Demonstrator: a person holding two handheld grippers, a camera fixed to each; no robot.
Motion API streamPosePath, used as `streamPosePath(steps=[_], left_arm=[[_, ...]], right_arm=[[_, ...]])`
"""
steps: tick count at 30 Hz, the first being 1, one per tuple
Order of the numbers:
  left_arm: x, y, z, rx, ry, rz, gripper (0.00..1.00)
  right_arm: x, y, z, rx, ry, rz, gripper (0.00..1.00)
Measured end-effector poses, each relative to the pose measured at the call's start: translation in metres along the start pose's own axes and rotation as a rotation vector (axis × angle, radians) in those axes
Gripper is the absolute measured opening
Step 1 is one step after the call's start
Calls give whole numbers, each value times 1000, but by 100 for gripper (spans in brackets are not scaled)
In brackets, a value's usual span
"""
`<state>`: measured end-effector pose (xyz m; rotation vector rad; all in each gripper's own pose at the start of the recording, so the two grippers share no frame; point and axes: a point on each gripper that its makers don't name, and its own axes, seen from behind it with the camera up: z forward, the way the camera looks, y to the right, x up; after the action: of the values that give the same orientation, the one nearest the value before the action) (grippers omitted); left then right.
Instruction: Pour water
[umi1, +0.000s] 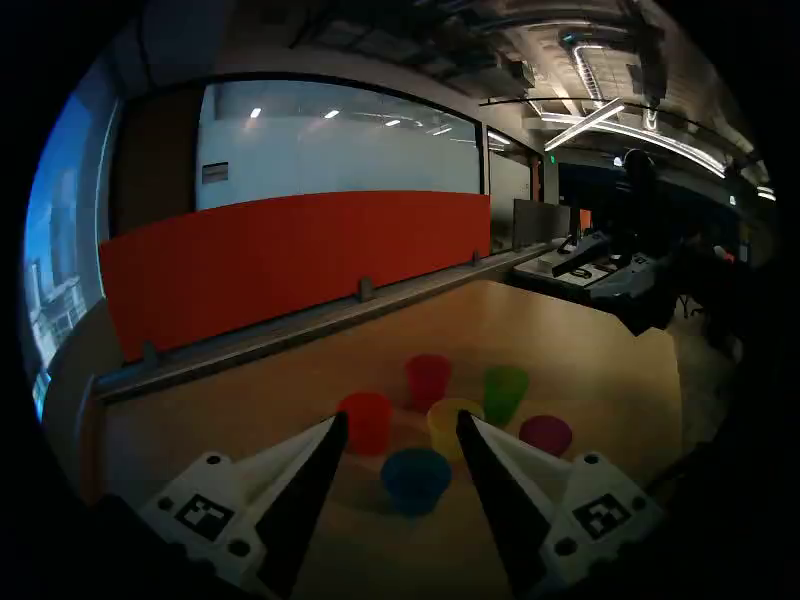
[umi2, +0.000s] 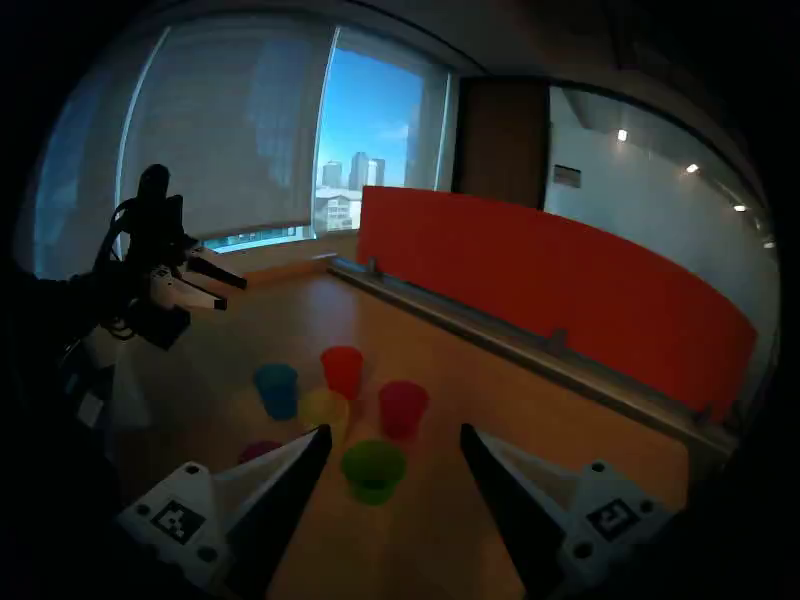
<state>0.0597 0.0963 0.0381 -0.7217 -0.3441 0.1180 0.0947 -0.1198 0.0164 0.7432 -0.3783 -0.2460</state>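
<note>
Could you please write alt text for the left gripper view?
The open left claw points toward six coloured cups clustered on a wooden table, none held. An orange-red partition runs along the table's far edge.

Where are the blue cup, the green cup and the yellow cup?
blue cup (umi1: 415, 490), left gripper view, on its front wall.
green cup (umi2: 373, 485), right gripper view, on its front wall.
yellow cup (umi1: 445, 435), left gripper view, on its front wall.
</note>
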Motion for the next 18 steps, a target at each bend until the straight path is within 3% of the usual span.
streamPosePath(steps=[18], left_arm=[[-45, 12, 14, -58, -121, 31, 80]], right_arm=[[-31, 0, 15, 23, -66, 9, 100]])
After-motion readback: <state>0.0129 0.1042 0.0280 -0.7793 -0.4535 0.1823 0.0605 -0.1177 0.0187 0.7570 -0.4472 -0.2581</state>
